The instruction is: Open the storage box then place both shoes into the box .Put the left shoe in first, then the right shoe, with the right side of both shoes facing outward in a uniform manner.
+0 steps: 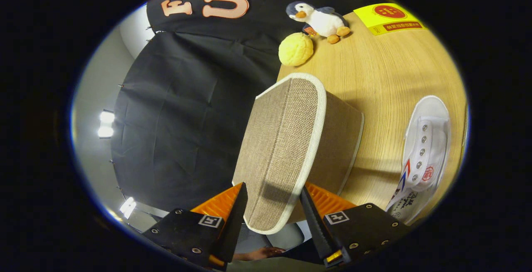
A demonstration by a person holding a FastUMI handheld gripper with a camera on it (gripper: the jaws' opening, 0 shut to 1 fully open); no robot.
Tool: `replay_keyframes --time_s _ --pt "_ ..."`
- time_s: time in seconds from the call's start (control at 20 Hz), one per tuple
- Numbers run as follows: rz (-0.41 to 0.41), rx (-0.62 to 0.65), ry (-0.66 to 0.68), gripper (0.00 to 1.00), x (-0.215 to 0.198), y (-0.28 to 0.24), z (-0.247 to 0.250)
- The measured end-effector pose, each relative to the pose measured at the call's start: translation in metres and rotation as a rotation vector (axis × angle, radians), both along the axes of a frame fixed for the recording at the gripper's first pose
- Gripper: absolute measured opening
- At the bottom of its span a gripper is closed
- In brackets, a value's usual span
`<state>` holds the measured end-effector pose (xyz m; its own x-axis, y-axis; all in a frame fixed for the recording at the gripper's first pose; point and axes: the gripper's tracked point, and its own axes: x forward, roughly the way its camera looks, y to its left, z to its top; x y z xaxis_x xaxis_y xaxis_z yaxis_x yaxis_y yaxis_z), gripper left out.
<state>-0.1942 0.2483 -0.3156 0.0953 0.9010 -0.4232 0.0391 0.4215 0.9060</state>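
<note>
The storage box (338, 139) is beige woven fabric with white trim and stands on the wooden table (382, 76). Its lid (282, 130) fills the space just ahead of me, seen at a steep roll. My gripper (272, 186) is shut on the near edge of the lid, one finger on each face of it. Whether the lid is lifted off the box body I cannot tell. One white lace-up shoe (424, 151) with a red and blue mark lies on the table beside the box, beyond my right finger.
A plush penguin (320, 18), a round yellow plush (296, 48) and a yellow card (388, 17) lie on the table beyond the box. Black cloth walls the booth on the other side. Part of a hand (257, 255) shows below the fingers.
</note>
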Motion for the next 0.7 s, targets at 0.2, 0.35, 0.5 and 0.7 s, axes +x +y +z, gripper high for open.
replay_keyframes --time_s 0.2,0.35,0.5,0.7 --pt "-0.039 0.043 -0.079 0.63 0.020 0.006 0.034" --pt "-0.006 -0.068 -0.114 0.47 0.018 0.011 0.010" --pt "-0.006 -0.152 -0.098 0.41 0.014 0.009 -0.011" --pt "-0.091 -0.174 -0.020 0.17 0.018 0.007 -0.022"
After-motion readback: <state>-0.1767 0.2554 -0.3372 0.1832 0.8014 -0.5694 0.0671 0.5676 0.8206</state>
